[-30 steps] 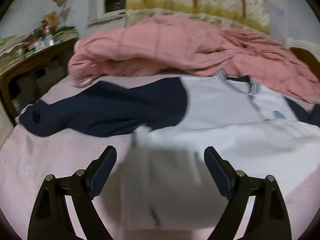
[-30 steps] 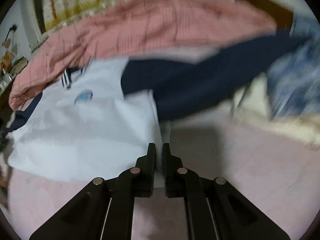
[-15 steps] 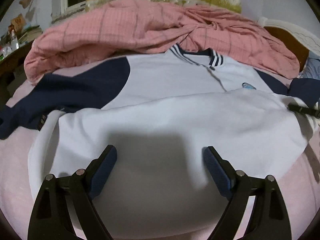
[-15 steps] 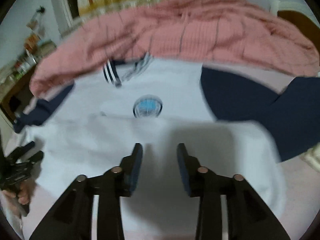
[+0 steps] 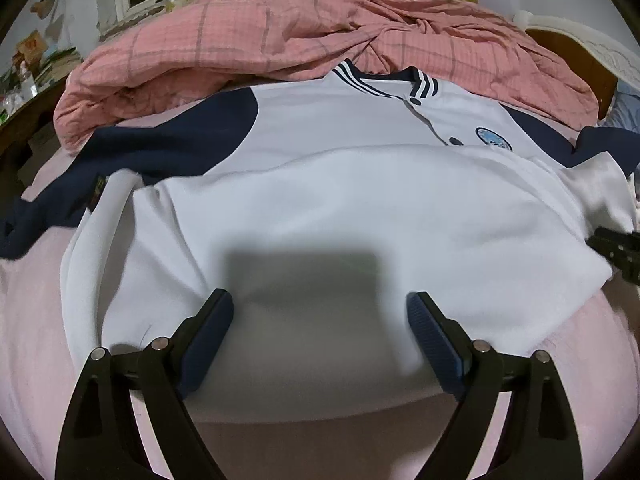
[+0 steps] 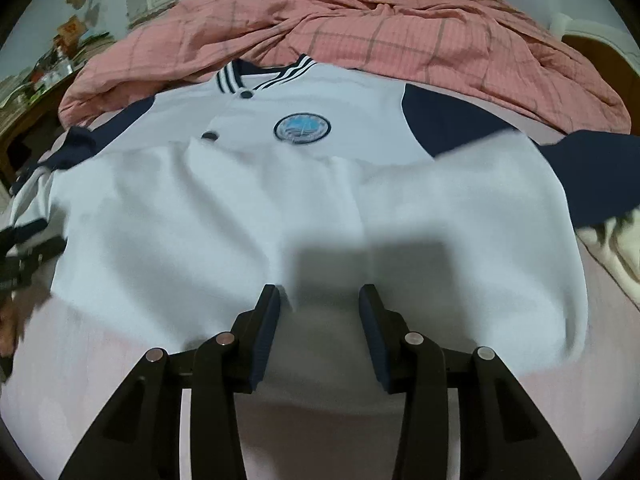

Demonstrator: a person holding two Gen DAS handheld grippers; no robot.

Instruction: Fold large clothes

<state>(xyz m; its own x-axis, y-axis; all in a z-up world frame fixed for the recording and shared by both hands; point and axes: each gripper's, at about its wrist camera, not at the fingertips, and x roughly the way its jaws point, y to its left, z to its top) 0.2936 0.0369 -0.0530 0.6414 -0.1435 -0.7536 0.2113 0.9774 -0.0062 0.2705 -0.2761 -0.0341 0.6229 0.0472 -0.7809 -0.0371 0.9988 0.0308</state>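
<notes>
Bed (image 5: 24, 320) with pink sheet, carrying a heaped pink checked quilt (image 5: 280, 40) at 12 o'clock in both wrist views. Nearer the cameras lies the jacket (image 5: 360, 216), white-bodied with navy sleeves, front side up, its lower half doubled up over the chest so that the folded edge faces the claws and the striped collar (image 5: 384, 80) points to 12 o'clock; its long axis now runs from 9 to 3 o'clock, sleeve to sleeve. Left sleeve (image 5: 132, 148) trails toward 9 o'clock in the left wrist view; the other sleeve (image 6: 592, 176) reaches toward 3 o'clock in the right wrist view. Left claw (image 5: 320, 340) hovers above the near fold with its fingers spread wide, holding nothing; right claw (image 6: 319, 336) hovers likewise, fingers moderately apart and empty. The jacket lies directly ahead of both claws, at 12 o'clock, so each claw appears nearest the sleeve on its own side: a probable next fold would bring the sleeves inward. Round chest badge (image 6: 302, 128), blue and white, beside the button placket; its design is too small and blurred to read. A dark tag (image 5: 97, 194) sits on the left sleeve, illegible. No other writing can be made out.
</notes>
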